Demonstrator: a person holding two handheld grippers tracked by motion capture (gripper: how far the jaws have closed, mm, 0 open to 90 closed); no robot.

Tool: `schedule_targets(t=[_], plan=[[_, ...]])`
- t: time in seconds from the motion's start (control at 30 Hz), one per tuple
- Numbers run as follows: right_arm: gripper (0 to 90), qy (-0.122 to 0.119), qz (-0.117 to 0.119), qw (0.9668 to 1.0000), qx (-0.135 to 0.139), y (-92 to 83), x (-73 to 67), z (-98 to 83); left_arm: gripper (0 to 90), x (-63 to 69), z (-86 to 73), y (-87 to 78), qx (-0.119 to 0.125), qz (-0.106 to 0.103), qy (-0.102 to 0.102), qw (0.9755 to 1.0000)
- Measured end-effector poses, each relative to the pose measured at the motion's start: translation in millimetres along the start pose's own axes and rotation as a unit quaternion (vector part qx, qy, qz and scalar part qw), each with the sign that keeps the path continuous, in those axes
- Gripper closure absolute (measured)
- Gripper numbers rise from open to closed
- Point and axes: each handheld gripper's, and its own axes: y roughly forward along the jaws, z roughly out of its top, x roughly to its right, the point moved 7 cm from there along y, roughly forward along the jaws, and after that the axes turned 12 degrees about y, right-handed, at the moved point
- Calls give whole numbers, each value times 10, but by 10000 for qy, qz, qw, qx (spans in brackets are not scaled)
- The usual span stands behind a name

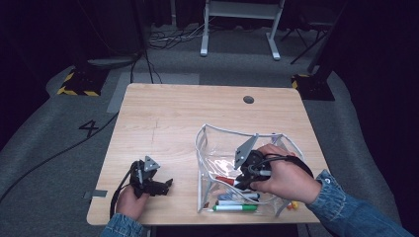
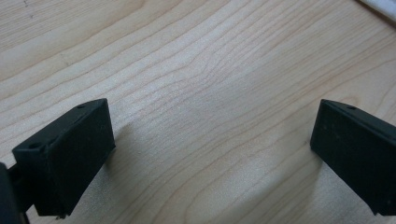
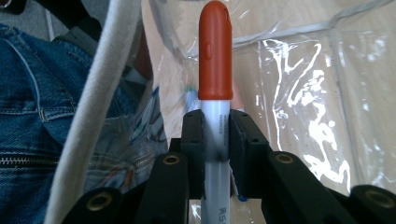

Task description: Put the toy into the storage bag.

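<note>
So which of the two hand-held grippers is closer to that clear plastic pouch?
The right. The right hand-held gripper reaches into the clear pouch, clamped on a red-capped marker. The left hand-held gripper rests open on the table, off to the pouch's left.

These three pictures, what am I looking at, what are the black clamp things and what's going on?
A person sits at a wooden table with a hand-held clamp in each hand. One picture looks down from above; the other two come from small cameras riding on each clamp, looking along its black jaws. The left tool rests open over bare wood. The right tool is shut on a red-capped marker, inside a clear pouch with white trim. More markers lie at the pouch's near edge.
</note>
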Motion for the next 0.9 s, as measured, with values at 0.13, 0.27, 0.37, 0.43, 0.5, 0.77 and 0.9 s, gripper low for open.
schedule_targets(t=[0.13,0.27,0.37,0.43,0.5,0.77,0.9], plan=[[771,-76,68,9997,-234,140,-5,-16,0,-1,0,1,3,-2,2,10000],[771,-114,140,9989,-441,274,3,-39,0,-1,0,0,2,3,2,10000],[771,-112,154,9980,-609,359,13,-60,0,0,0,0,3,1,1,10000],[770,-139,173,9973,-695,414,25,-70,0,0,1,1,5,-1,0,10000],[770,-147,188,9968,-760,469,37,-77,0,-1,0,1,6,-3,2,10000],[769,-158,237,9947,-983,670,124,-89,0,-1,0,1,5,-2,1,10000],[769,-13,295,9933,-1113,749,154,-118,0,-1,0,1,7,1,5,10000]])
